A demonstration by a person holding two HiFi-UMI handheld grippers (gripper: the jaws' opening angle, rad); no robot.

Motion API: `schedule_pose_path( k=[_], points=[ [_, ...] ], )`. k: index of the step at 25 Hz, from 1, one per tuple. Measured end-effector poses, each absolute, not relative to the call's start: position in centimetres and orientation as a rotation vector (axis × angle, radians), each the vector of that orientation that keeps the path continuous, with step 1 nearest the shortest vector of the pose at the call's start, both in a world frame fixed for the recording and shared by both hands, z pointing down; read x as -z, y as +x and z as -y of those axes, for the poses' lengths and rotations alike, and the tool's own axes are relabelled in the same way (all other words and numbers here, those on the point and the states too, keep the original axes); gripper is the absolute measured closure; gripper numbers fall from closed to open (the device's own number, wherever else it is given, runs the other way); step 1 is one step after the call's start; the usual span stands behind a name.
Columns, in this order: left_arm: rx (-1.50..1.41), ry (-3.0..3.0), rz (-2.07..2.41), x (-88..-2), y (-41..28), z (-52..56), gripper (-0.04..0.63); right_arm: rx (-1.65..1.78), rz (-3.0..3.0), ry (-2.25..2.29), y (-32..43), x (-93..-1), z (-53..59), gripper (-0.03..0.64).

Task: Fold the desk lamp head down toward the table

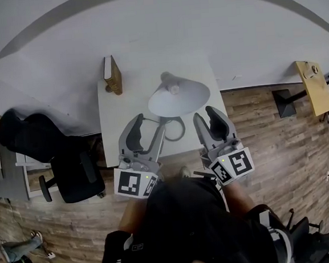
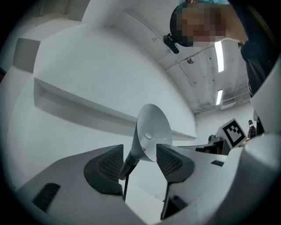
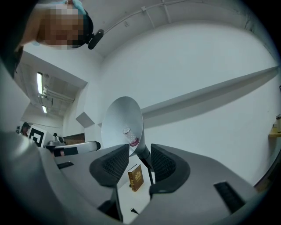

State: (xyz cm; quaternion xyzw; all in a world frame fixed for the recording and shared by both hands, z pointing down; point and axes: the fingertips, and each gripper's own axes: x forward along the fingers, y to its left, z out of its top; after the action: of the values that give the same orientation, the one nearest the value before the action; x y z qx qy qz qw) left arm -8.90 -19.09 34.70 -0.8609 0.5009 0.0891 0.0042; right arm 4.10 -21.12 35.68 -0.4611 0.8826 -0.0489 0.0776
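White table (image 1: 115, 121) bears smooth conical lamp head (image 1: 178, 95); left gripper (image 1: 150, 122), right gripper (image 1: 205, 113) spread

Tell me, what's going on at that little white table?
A person holds a two-jaw gripper in each hand at a small white table that carries a white desk lamp and a brown book. The left gripper and the right gripper both point at the lamp, jaws open, gripping nothing. The lamp's shade faces up toward the person, not yet folded down.
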Motion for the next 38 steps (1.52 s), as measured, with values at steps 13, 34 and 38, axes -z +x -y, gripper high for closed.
schedule_pose_path(
  k=[13,34,38],
  points=[
    [-0.283,-2.691,-1.555,-33.6,-8.6,22.1,0.367,0.111,-2.662,-1.349,2.7,-34.6,23.3,0.462],
    [-0.282,-2.718,-1.480,-33.6,-7.4,21.9,0.503,0.065,-2.694,-1.349,1.9,-34.7,23.5,0.526],
    [-0.265,-2.717,-1.493,-34.1,-7.5,21.5,0.503,0.068,-2.698,-1.370,2.0,-35.2,23.2,0.526]
  ],
)
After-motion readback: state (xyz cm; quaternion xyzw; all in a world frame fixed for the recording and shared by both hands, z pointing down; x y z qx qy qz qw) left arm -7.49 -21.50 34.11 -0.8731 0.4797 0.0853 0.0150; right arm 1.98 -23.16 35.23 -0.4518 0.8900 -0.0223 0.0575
